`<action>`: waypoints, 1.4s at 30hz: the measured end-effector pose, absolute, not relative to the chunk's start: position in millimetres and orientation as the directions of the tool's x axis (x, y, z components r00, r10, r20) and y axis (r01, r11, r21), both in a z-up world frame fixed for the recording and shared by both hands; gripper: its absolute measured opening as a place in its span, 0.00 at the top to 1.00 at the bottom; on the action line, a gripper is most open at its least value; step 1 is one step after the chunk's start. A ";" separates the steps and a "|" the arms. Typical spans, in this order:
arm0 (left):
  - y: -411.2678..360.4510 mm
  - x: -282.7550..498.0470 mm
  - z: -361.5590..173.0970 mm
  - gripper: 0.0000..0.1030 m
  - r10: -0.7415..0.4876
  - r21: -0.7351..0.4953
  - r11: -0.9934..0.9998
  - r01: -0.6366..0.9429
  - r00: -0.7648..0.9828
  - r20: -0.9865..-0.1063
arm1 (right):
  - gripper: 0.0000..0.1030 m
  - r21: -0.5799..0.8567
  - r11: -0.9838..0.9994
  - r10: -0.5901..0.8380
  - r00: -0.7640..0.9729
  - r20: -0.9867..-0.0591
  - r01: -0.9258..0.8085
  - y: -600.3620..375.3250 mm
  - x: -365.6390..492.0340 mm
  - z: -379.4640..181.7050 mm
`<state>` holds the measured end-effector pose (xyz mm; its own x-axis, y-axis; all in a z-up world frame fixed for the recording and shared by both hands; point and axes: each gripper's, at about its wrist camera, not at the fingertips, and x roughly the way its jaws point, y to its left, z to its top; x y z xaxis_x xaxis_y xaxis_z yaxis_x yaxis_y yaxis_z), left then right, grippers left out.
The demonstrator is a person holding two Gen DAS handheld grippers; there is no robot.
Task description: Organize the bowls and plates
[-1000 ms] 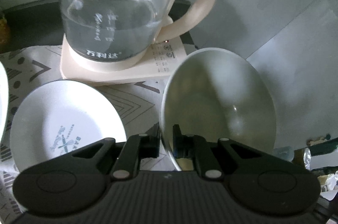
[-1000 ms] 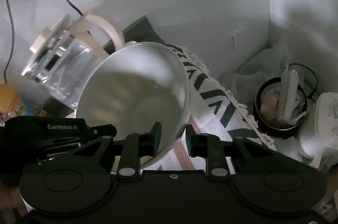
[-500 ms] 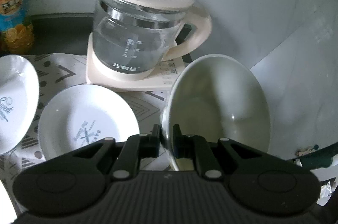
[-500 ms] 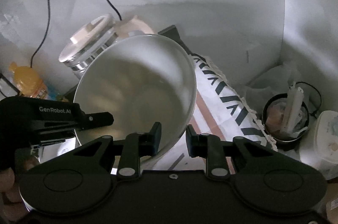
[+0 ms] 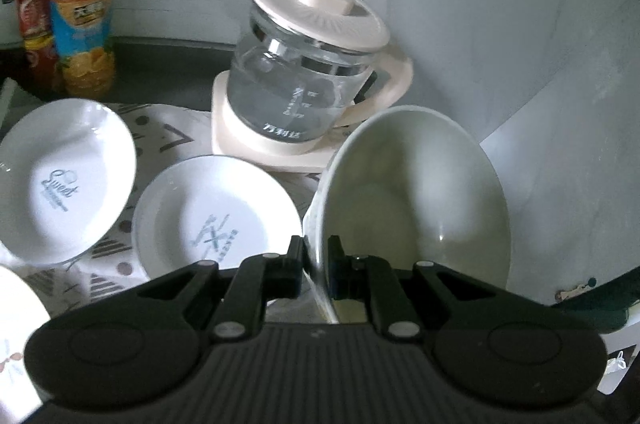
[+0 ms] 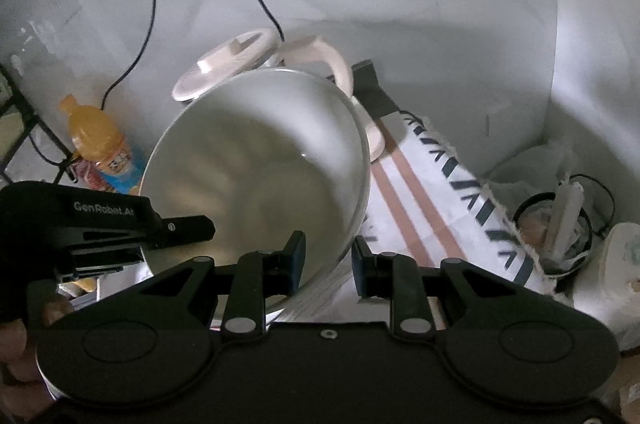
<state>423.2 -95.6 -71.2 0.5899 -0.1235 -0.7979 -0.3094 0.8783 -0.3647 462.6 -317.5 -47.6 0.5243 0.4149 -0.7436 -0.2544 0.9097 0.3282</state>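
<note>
My left gripper is shut on the rim of a large pale bowl and holds it tilted in the air. The same bowl fills the right wrist view, with the left gripper's body at its left rim. My right gripper is open, its fingers either side of the bowl's near rim without pinching it. Two white plates lie on the patterned cloth: one marked "Sweet" and one with a cutlery print. A third plate's edge shows at lower left.
A glass kettle with a cream lid stands on its base behind the plates, also in the right wrist view. An orange juice bottle and a red can stand at the back left. A bin sits off the table's right side.
The left gripper has lifted the bowl up and back, so the kettle looks smaller and more plates come into view. The right gripper rose with it and stays open.
</note>
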 end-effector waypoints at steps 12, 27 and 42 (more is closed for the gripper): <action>-83.0 365.0 -70.3 0.90 -0.139 -0.368 0.878 -0.307 0.571 -0.809 | 0.76 0.318 0.918 0.396 0.522 -0.755 -0.237 -303.8 407.1 -43.2; -73.1 313.0 -86.7 0.88 -0.152 -0.354 0.881 -0.315 0.520 -0.841 | 0.76 0.301 0.929 0.370 0.487 -0.791 -0.217 -293.7 350.9 -55.6; -58.9 298.1 -112.5 0.83 -0.148 -0.333 0.873 -0.356 0.456 -0.877 | 0.73 0.267 0.938 0.340 0.439 -0.831 -0.222 -279.4 324.2 -74.5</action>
